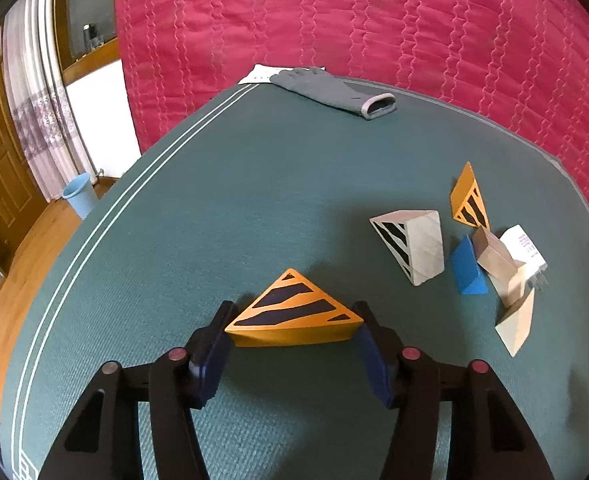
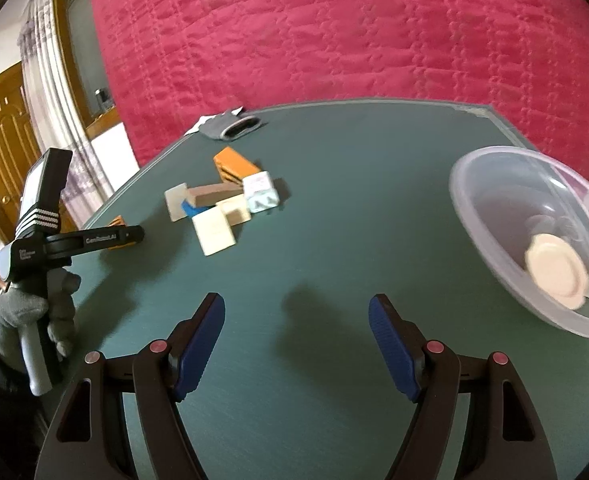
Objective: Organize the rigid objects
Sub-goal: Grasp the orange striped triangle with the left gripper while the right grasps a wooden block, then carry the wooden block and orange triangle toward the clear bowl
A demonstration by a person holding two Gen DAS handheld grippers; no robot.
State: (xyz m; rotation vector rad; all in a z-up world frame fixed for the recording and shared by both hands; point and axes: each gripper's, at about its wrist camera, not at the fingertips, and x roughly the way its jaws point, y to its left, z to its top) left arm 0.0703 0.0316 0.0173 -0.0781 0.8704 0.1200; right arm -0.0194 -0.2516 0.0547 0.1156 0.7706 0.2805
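Gripping an orange striped wedge (image 1: 294, 312) on the green worktop (image 1: 214, 200), the left tongs (image 1: 292, 344) have both blue pads pressed against its two ends. The right tongs (image 2: 296, 344) hang wide with nothing between them, over bare worktop. A clear bowl (image 2: 478, 200) sits to their right with a cream disc (image 2: 556, 276) inside. More blocks (image 2: 222, 204) lie piled farther back, near a grey glove (image 1: 334, 88)

Both grippers: black plastic arms, ribbed blue pads (image 2: 198, 344), red pivot caps. Left gripper (image 2: 128, 236) body carries white lettering, grey handle; hand (image 2: 34, 312) wears grey knit glove, dark sleeve.
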